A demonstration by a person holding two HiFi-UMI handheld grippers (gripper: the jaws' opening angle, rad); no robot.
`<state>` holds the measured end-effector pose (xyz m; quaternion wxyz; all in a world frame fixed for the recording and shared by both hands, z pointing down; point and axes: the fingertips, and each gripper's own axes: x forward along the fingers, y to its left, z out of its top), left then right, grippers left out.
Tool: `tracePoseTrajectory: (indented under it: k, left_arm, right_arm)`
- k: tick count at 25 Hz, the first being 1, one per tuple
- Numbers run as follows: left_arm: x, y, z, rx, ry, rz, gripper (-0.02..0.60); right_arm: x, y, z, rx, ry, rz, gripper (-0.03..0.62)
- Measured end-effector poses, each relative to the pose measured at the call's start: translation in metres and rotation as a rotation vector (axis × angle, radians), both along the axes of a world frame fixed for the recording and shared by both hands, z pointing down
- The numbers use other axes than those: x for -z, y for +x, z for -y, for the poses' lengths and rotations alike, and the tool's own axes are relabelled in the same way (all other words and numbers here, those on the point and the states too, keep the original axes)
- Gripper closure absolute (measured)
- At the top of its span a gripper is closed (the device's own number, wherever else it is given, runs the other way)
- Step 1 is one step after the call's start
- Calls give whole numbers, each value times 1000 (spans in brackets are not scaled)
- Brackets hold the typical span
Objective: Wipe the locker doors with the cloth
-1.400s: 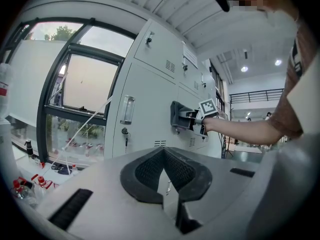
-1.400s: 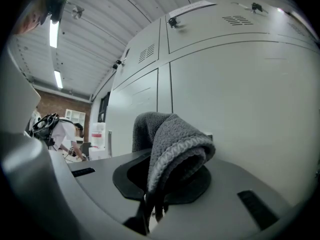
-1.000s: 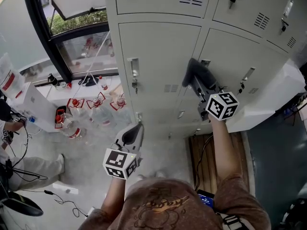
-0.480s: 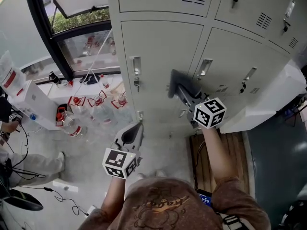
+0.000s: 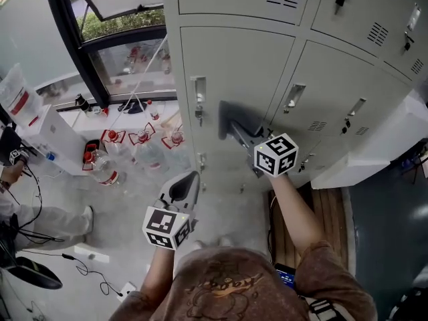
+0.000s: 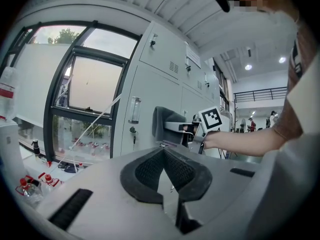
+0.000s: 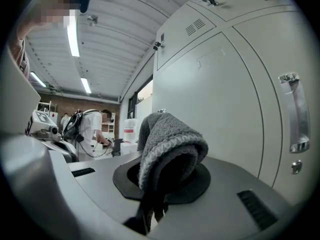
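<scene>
Pale grey locker doors (image 5: pixel 241 65) fill the upper right of the head view. My right gripper (image 5: pixel 235 124) is shut on a folded grey cloth (image 5: pixel 231 116), which is pressed against the left door, to the right of that door's handle (image 5: pixel 199 97). In the right gripper view the cloth (image 7: pixel 167 144) bulges out of the jaws, with the door (image 7: pixel 215 94) and a chrome handle (image 7: pixel 295 114) beside it. My left gripper (image 5: pixel 188 184) hangs lower and to the left, away from the lockers, shut and empty. The left gripper view shows its pads (image 6: pixel 150 171) closed together, the cloth (image 6: pixel 162 123) beyond them.
Several plastic bottles (image 5: pixel 107 169) and a white box (image 5: pixel 50 136) stand on the floor under the window (image 5: pixel 127 45). Cables (image 5: pixel 80 273) trail at the left near a seated person (image 5: pixel 20 212). A wooden board (image 5: pixel 331 212) lies before the right lockers.
My right gripper has slid the cloth to the left, from the middle locker door onto the left one. The left gripper has stayed where it was.
</scene>
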<state>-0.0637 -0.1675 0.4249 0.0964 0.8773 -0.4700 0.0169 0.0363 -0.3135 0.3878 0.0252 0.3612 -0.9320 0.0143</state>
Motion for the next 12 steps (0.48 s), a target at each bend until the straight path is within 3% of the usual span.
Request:
tracePoseTrajectory:
  k: [12]
  left_arm:
    - [-5, -27, 1, 69, -15, 12, 580]
  right_arm:
    - [-26, -46, 20, 56, -22, -34, 560]
